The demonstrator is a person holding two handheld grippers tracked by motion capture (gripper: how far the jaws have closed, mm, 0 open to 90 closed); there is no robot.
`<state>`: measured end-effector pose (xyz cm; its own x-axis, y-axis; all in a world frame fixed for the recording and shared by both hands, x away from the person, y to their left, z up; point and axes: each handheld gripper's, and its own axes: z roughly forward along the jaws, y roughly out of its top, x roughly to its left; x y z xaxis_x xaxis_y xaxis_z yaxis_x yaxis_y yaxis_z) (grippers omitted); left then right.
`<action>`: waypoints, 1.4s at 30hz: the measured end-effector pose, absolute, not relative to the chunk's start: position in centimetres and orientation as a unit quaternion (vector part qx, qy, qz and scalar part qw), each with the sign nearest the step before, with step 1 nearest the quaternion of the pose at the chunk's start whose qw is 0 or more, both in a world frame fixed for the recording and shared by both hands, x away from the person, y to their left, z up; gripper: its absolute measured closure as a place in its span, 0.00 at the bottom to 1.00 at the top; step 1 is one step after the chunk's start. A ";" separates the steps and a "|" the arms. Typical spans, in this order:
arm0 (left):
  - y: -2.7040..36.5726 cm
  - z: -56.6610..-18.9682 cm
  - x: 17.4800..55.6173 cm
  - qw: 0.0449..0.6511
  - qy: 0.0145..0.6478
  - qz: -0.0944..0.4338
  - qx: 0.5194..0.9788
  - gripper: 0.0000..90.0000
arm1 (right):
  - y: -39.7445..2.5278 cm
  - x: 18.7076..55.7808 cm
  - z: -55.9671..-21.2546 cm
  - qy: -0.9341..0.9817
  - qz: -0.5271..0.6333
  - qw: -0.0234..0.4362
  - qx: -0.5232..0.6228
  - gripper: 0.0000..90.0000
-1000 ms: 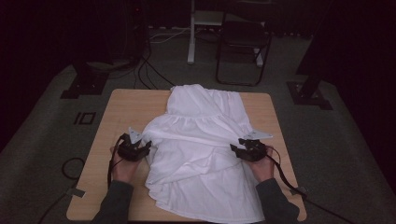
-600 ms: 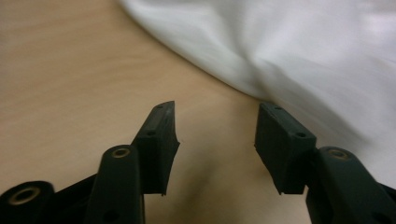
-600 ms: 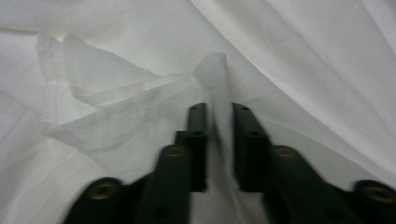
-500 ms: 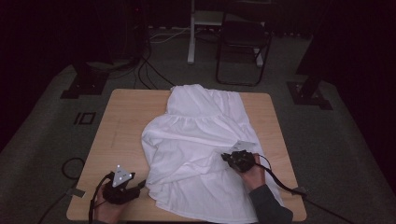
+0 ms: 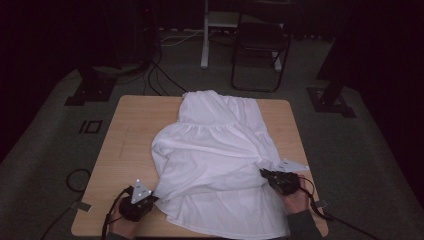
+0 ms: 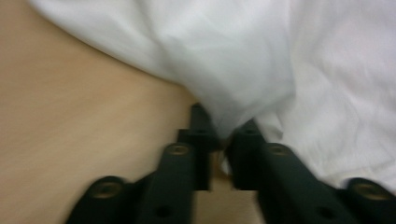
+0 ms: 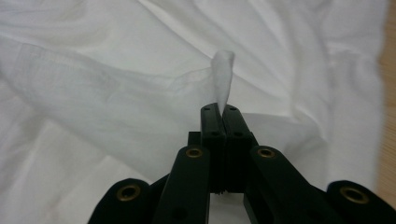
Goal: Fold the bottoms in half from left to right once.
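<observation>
A white garment (image 5: pixel 215 150) lies spread and rumpled on the wooden table (image 5: pixel 130 130), reaching from the far edge to the front edge. My left gripper (image 5: pixel 149 199) is near the front left corner, at the garment's left edge. In the left gripper view it (image 6: pixel 224 133) is shut on a fold of the white garment (image 6: pixel 280 60) just above the bare table (image 6: pixel 70 102). My right gripper (image 5: pixel 263 174) rests at the garment's right side. In the right gripper view it (image 7: pixel 219 112) is shut on a thin pinch of the garment (image 7: pixel 116 93) that sticks up past the tips.
A dark chair (image 5: pixel 260 50) and a white desk leg (image 5: pixel 205 35) stand behind the table. Cables (image 5: pixel 155 75) and black stand bases (image 5: pixel 90 92) lie on the grey floor. A strip of table (image 7: pixel 390 116) shows right of the cloth.
My left gripper has moved from the garment's mid left down to the front left corner, drawing cloth with it. My right gripper shifted a little nearer the front.
</observation>
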<state>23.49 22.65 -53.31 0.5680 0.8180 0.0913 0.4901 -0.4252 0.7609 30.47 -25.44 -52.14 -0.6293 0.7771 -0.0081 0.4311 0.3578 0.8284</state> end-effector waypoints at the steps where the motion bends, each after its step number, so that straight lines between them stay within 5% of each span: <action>1: 23.3 -52.7 23.2 0.364 0.404 0.240 0.804 0.96 | -26.2 30.0 -52.0 0.794 0.425 0.209 0.381 0.99; 10: 22.9 -50.7 20.2 0.433 0.321 0.178 0.824 0.95 | -31.6 25.3 -51.4 0.761 0.461 0.230 0.394 0.99; 16: 22.5 -51.4 20.4 0.429 0.317 0.146 0.833 0.74 | -34.1 23.8 -53.9 0.757 0.440 0.227 0.426 0.98; 24: 22.9 -51.4 21.9 0.423 0.347 0.156 0.823 0.61 | -35.7 23.6 -55.1 0.759 0.450 0.188 0.431 0.66; 36: 23.5 -49.1 22.9 0.467 0.328 0.153 0.807 0.55 | -32.9 28.4 -54.2 0.758 0.435 0.196 0.445 0.57; 42: 24.4 -49.5 25.0 0.448 0.377 0.173 0.792 0.53 | -31.6 31.2 -54.6 0.763 0.424 0.191 0.449 0.57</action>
